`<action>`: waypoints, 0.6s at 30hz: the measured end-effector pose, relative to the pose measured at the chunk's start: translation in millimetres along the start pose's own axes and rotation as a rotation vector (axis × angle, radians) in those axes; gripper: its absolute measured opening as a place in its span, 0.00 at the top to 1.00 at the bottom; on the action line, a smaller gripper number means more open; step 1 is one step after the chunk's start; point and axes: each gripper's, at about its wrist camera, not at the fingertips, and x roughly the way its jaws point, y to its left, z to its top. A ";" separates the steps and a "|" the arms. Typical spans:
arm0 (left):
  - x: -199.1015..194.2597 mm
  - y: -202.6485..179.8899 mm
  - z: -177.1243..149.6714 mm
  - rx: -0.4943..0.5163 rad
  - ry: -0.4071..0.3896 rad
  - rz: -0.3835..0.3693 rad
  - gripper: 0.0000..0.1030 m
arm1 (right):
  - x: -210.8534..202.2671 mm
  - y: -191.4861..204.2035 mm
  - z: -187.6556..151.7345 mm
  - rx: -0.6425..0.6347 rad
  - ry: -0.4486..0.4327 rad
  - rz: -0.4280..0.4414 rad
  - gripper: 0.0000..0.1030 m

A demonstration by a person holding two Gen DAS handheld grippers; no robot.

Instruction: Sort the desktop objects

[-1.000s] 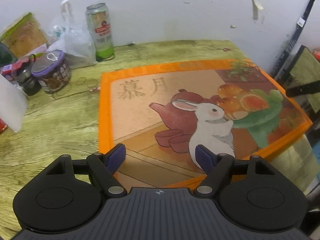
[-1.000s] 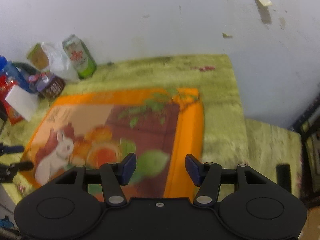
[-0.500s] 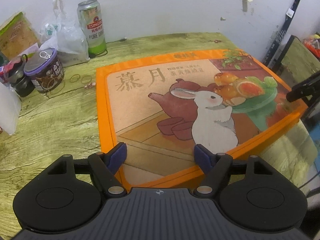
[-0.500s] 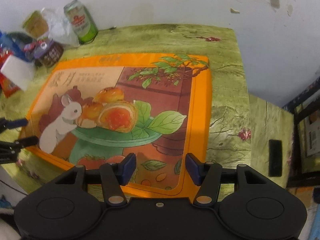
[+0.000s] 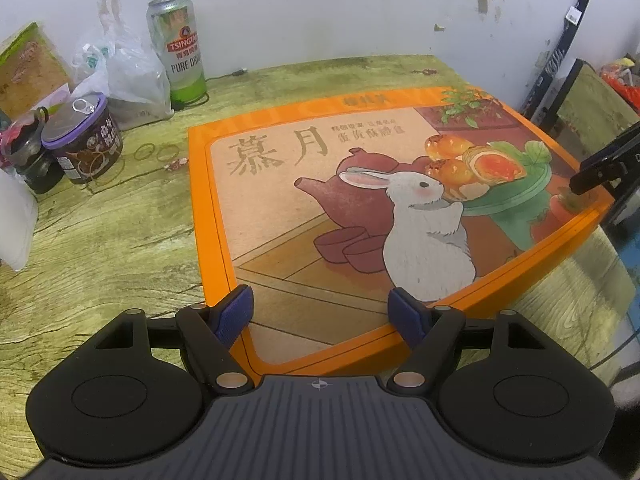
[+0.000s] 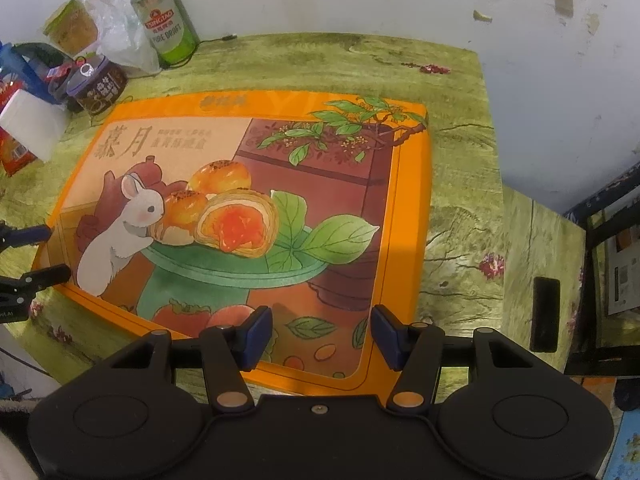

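A large orange gift box (image 5: 360, 208) is laid flat on the green wood-grain worktop (image 5: 100, 240); its lid is closed, so the contents cannot be told. On the lid a white rabbit, a teapot and pastries on a green stand are pictured, and the large characters 慕月 can be read at the upper left. Behind the box, by the wall, a green can (image 5: 178, 46) marked TSINGTAO and PURE DRAFT is stood upright, with a white plastic bag (image 5: 120, 68) just beside it and a purple-lidded tub (image 5: 82, 138) with a pull-ring lid further left; what the bag and tub hold is not shown.

The left hand-held gripper (image 5: 320, 312) is held with its fingers spread apart over the box's near left corner, nothing between them. The right hand-held gripper (image 6: 320, 334) is likewise held apart, above the box's near right corner, nothing gripped.
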 end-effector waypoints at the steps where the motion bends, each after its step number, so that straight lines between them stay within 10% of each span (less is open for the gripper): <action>1: 0.7 0.0 0.0 -0.001 0.004 0.000 0.27 | 0.3 0.6 0.4 -0.004 0.004 -0.001 0.48; 18: 10.0 -8.1 -10.7 0.045 -0.011 0.018 0.19 | 15.1 -2.6 -3.6 0.014 0.017 0.014 0.47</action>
